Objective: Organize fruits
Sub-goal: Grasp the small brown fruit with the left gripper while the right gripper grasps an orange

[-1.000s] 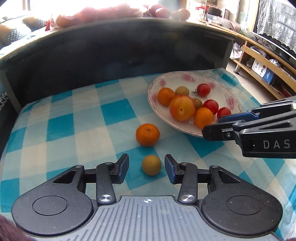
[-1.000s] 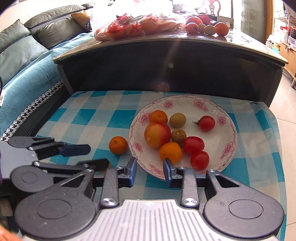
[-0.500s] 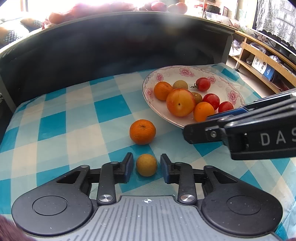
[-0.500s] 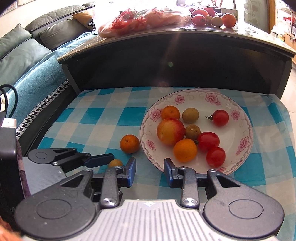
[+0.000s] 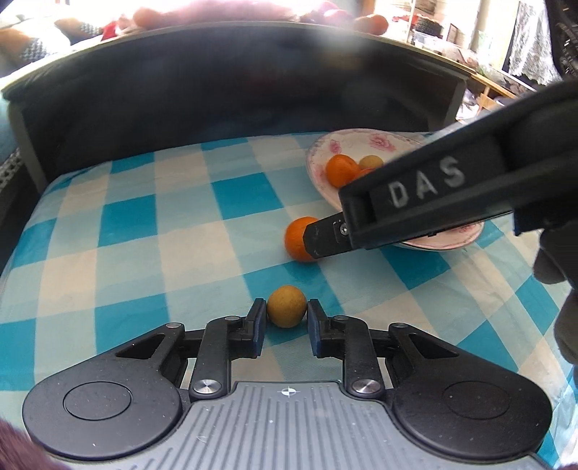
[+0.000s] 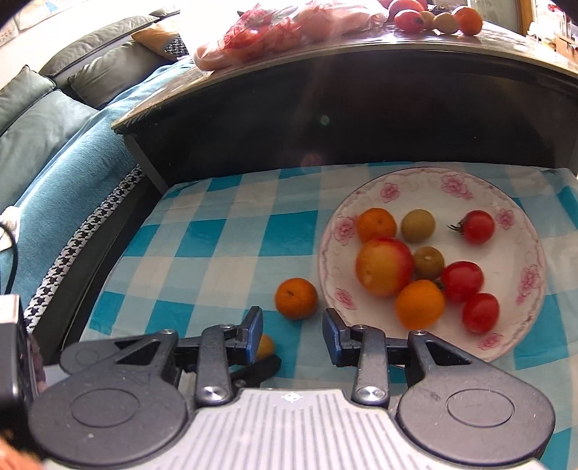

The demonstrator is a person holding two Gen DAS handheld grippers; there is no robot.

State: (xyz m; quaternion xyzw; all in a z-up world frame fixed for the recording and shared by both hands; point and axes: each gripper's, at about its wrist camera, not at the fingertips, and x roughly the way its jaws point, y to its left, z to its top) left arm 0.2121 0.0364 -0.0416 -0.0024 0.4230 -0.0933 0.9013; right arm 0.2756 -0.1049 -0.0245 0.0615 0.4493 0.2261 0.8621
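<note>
A small yellow-brown round fruit (image 5: pixel 287 306) lies on the blue checked cloth between the pads of my left gripper (image 5: pixel 284 318), which close on both its sides. It peeks out in the right wrist view (image 6: pixel 265 346). A loose mandarin (image 6: pixel 296 298) lies on the cloth just left of the floral plate (image 6: pixel 513 202); it also shows in the left wrist view (image 5: pixel 298 238). My right gripper (image 6: pixel 292 332) is open and empty, its fingers just in front of the mandarin. The plate holds mandarins, a peach, brown fruits and tomatoes.
A dark table edge (image 6: pixel 361 108) rises behind the cloth, with a bag of fruit (image 6: pixel 289 29) and loose fruits on top. A sofa (image 6: pixel 54 108) lies at the left. The right gripper's body (image 5: pixel 433 191) crosses the left wrist view over the plate (image 5: pixel 325 159).
My left gripper's jaws have narrowed around the small yellow-brown fruit until they meet it. My right gripper has moved left, from facing the plate to facing the loose mandarin.
</note>
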